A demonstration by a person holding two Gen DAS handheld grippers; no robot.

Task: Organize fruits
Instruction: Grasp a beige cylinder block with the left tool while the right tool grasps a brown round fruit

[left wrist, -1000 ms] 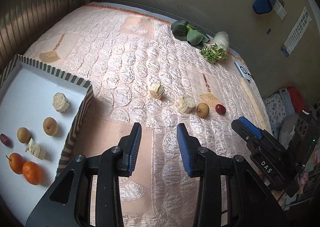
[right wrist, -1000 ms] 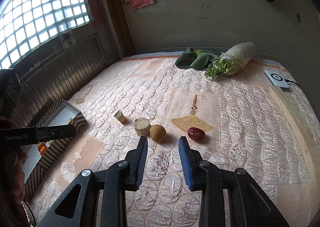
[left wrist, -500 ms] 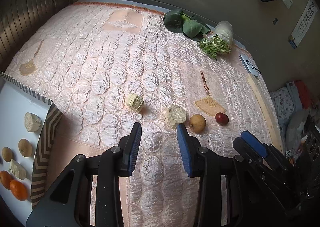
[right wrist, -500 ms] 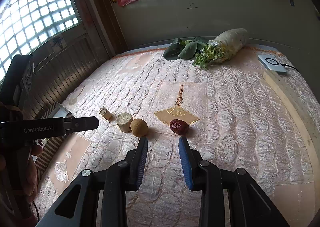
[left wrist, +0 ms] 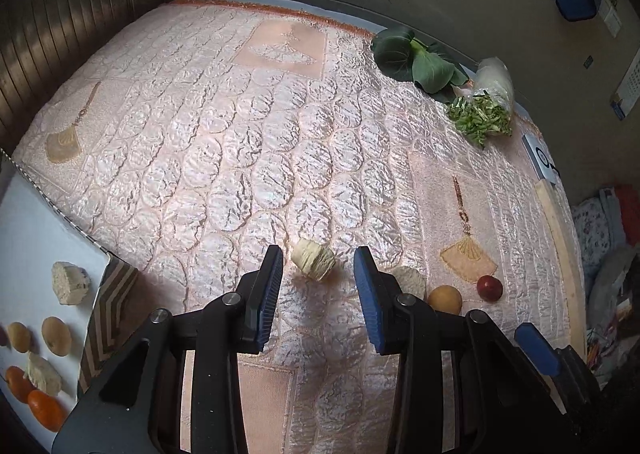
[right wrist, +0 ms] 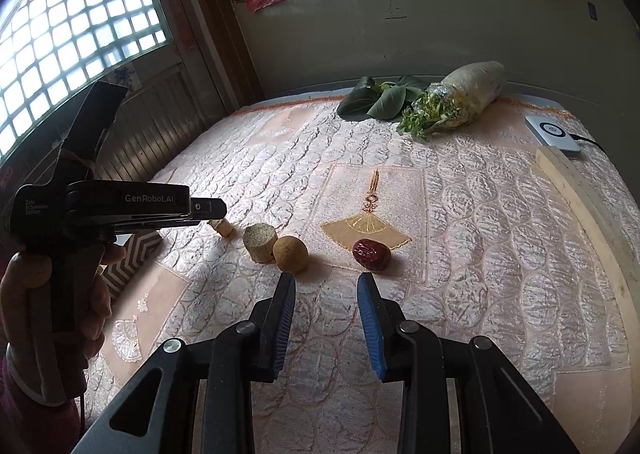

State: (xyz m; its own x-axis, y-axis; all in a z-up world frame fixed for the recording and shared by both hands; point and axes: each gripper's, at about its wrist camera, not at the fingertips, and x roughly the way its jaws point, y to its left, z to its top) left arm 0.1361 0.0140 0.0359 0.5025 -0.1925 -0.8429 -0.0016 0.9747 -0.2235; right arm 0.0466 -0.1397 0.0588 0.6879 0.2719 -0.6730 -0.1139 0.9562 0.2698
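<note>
- Blue rubber pads line both tools; the left gripper (left wrist: 318, 258) has its jaws spread wide with nothing between them, lined up on the pale fibrous chunk (left wrist: 313, 260) lying just ahead at mid-frame. That framing reads as an approach for a grasp.
- The right gripper (right wrist: 326, 282) is likewise wide and empty, low in its frame, aimed between the round tan fruit (right wrist: 291, 253) and the wrinkled red date (right wrist: 371, 254). Which it will take, I cannot tell.
- A second cut chunk (right wrist: 259, 242) touches the tan fruit on its left.
- The striped-rim tray (left wrist: 108, 302) at lower left of the left view already holds oranges (left wrist: 44, 408), tan fruits and chunks, so sorting seems partly done.
- Leafy greens (left wrist: 416, 61) and a wrapped vegetable (right wrist: 468, 95) sit far back by the wall, apart from the fruit.
</note>
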